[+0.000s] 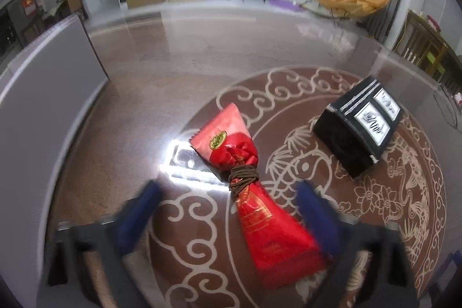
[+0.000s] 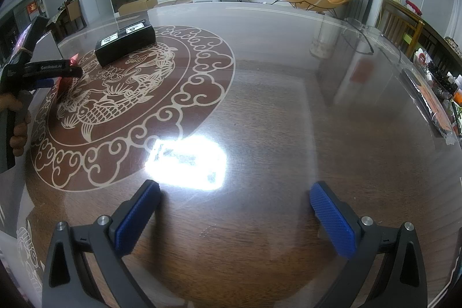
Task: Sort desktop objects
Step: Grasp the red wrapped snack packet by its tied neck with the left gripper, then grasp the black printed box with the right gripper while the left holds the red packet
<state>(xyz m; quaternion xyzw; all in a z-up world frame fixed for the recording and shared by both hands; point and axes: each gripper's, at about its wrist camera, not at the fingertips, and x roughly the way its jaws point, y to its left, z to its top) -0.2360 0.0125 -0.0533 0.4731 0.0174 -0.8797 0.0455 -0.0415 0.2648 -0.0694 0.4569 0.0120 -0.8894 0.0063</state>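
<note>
glossy desk (image 2: 260, 106) with round fish pattern | red packet (image 1: 254, 192) lies between spread fingers of left hand-held gripper (image 1: 228, 192) | black box (image 1: 358, 132) nearby | right hand-held gripper (image 2: 235, 192) released, over bare wood

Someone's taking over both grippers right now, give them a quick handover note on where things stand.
Left hand-held gripper: open, straddling the red packet tied with brown cord, not yet closed on it.
Right hand-held gripper: open, holding nothing, over bare table.
Black box sits on the round patterned mat, apart from the packet.
Done: nothing visibly sorted.
Left: probably grasp the packet and place it, then the box.
</note>
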